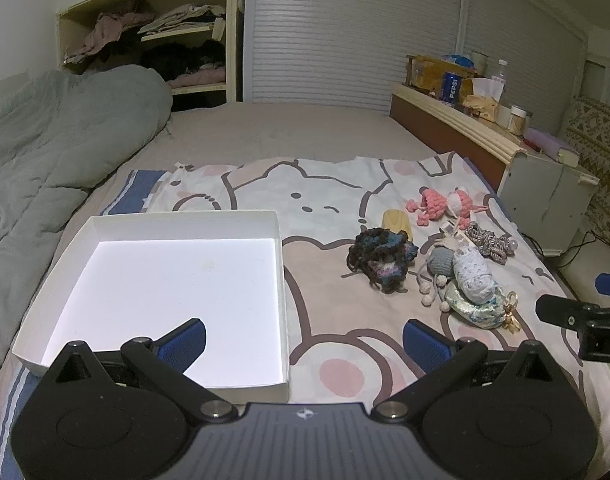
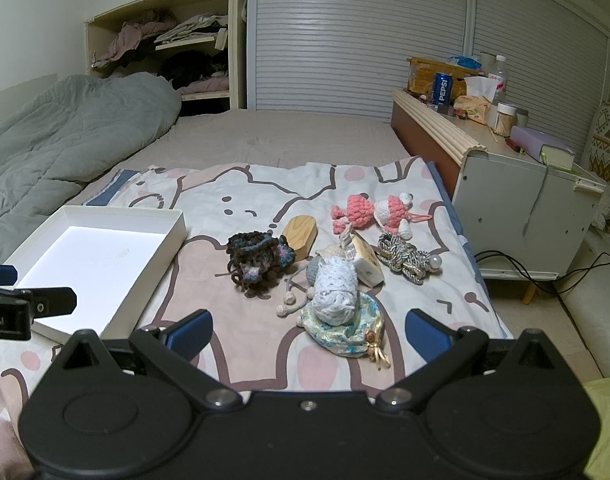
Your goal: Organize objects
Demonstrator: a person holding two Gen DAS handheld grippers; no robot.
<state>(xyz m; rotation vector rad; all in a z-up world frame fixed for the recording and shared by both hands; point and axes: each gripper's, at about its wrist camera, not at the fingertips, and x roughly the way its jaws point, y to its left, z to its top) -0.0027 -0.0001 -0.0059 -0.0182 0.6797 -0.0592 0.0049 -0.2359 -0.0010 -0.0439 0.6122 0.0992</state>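
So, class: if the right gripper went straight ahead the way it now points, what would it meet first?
Most likely the floral pouch with the pale yarn ball resting on it, lying between the open fingers of the right gripper. Depth is hard to judge here.

The white box (image 1: 281, 280) sits on the left side of the bed cover (image 1: 329, 320); its top is open, w/ low walls all around. Between the box & the dark yarn bundle (image 1: 383, 258) there's a wide bare strip of cover. The right side is crowded: white yarn ball (image 2: 334, 290) lies on the shiny pouch (image 2: 359, 334), pink crochet toy (image 2: 371, 210) & rope knot (image 2: 405, 260) close behind. The cabinet (image 2: 521, 216) blocks the right edge.
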